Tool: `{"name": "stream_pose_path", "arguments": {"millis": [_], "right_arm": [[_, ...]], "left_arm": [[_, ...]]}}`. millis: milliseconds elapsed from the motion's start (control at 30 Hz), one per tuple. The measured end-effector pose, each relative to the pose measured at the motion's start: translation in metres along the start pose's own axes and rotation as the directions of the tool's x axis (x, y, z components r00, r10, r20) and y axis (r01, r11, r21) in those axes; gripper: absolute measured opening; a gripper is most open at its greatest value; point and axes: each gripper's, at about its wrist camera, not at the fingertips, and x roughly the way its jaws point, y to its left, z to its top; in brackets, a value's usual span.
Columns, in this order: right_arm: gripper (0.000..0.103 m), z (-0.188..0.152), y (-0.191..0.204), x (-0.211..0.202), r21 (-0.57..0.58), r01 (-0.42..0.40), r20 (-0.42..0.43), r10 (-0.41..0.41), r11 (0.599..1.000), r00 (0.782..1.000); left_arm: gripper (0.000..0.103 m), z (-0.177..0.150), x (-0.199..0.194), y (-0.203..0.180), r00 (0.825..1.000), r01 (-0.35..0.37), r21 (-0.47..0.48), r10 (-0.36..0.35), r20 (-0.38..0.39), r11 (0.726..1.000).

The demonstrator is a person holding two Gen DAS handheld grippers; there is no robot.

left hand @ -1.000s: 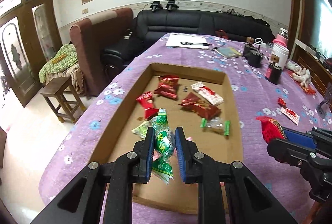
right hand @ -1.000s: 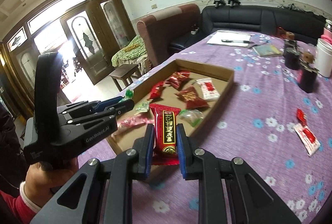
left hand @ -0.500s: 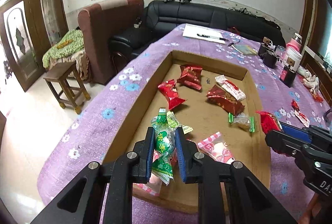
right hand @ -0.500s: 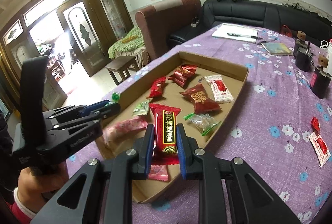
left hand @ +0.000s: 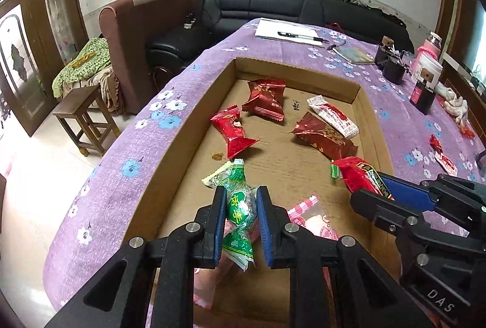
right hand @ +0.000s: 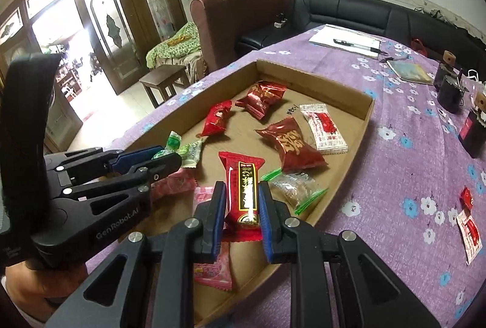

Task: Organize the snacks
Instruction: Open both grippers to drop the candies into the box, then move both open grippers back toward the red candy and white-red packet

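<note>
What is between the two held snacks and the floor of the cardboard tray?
No real obstacle. Left gripper holds the green candy, right gripper the red bar, above the cardboard tray; only pink packets lie beneath.

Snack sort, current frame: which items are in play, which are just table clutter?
In play:
- left gripper, shut on green candy
- right gripper, shut on red snack bar
- cardboard tray holding wrapped snacks
- loose packets on the purple cloth

Clutter:
- pen on paper
- booklet
- pink-capped bottle
</note>
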Motion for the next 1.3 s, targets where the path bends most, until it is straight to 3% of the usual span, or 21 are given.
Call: {"name": "stream_pose_path", "arguments": {"millis": [200, 267, 333, 367, 400, 1033, 1200, 1300], "right_arm": [[0.02, -0.002, -0.007, 0.008, 0.016, 0.002, -0.022, -0.001, 1.0, 1.0], [0.021, -0.003, -0.008, 0.009, 0.016, -0.002, -0.018, 0.002, 1.0, 1.0], [0.027, -0.002, -0.008, 0.008, 0.012, 0.0, -0.013, 0.0, 1.0, 1.0], [0.038, -0.001, -0.009, 0.008, 0.012, 0.002, -0.009, -0.002, 1.0, 1.0], [0.042, -0.001, -0.008, 0.007, 0.01, 0.006, -0.002, -0.006, 1.0, 1.0], [0.042, -0.014, -0.037, -0.038, 0.065, 0.035, 0.074, -0.04, 0.997, 0.996], [0.042, -0.024, -0.056, -0.051, 0.098, 0.059, 0.083, -0.067, 0.993, 0.994], [0.042, -0.034, -0.072, -0.058, 0.128, 0.075, 0.08, -0.086, 0.989, 0.993]], "left_arm": [[0.021, -0.001, 0.003, -0.001, 1.0, -0.026, 0.005, 0.026, -0.004, 1.0], [0.027, 0.0, 0.003, -0.001, 0.999, -0.035, 0.002, 0.035, -0.004, 0.999], [0.057, 0.0, 0.001, 0.0, 0.999, -0.048, -0.003, 0.048, 0.002, 0.999], [0.064, 0.0, 0.0, 0.0, 0.999, -0.051, -0.003, 0.052, 0.012, 0.999], [0.07, 0.0, -0.005, 0.0, 0.998, -0.057, -0.002, 0.057, 0.031, 0.998], [0.071, 0.002, -0.034, -0.013, 0.993, -0.077, 0.026, 0.075, 0.091, 0.997], [0.083, 0.004, -0.041, -0.031, 0.992, -0.073, 0.061, 0.066, 0.111, 0.995], [0.083, 0.003, -0.043, -0.045, 0.992, -0.065, 0.089, 0.055, 0.113, 0.994]]}}
